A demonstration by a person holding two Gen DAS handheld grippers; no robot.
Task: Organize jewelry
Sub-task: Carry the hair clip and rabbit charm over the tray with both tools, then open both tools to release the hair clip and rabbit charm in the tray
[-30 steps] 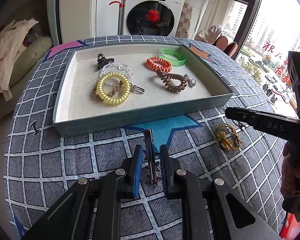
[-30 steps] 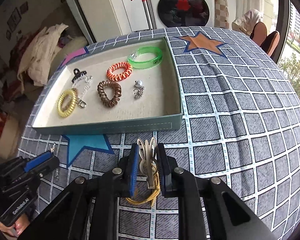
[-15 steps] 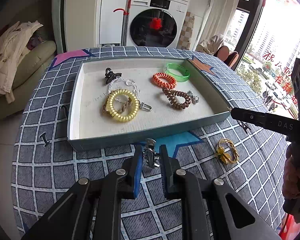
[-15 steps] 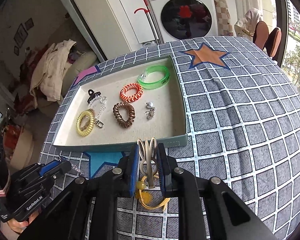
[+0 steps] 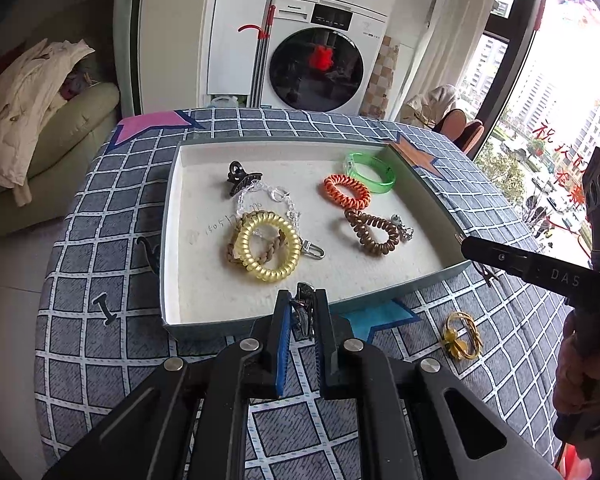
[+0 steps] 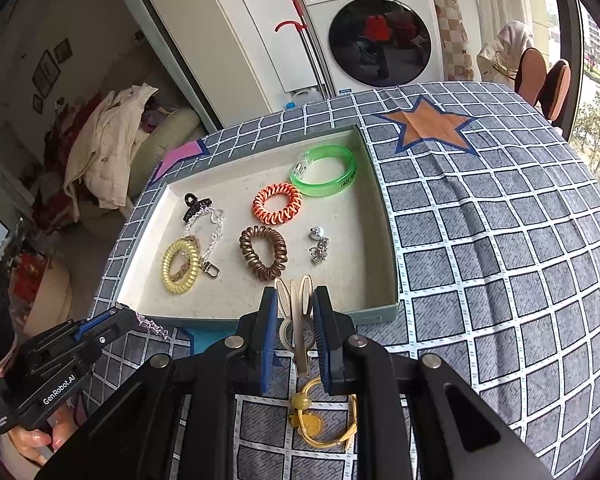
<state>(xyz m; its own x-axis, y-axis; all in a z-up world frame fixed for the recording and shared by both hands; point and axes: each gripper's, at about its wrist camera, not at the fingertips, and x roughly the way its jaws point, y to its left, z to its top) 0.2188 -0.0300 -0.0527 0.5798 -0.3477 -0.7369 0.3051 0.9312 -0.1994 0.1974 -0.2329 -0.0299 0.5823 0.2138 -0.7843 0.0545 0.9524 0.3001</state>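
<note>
Tablecloth point(image 5: 80, 272) in grey checks spreads beneath both tongs, and the shallow tray point(image 5: 168, 240) lies just ahead of them with 5 bands and 1 black claw clip point(image 5: 238, 174) inside. Left tongs point(image 5: 302, 312) are clamped on a silver chain point(image 5: 303, 308) at the tray's near wall; their jaws have just been closing. Right tongs point(image 6: 296, 312) grip a beige hair clip point(image 6: 298, 312), with a yellow beaded hair tie point(image 6: 320, 420) on the cloth just below.

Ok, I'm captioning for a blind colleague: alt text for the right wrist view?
The right tongs grip a beige rabbit-ear hair clip above a yellow beaded hair tie on the checked tablecloth, facing a shallow grey tray of coil hair ties.
</note>
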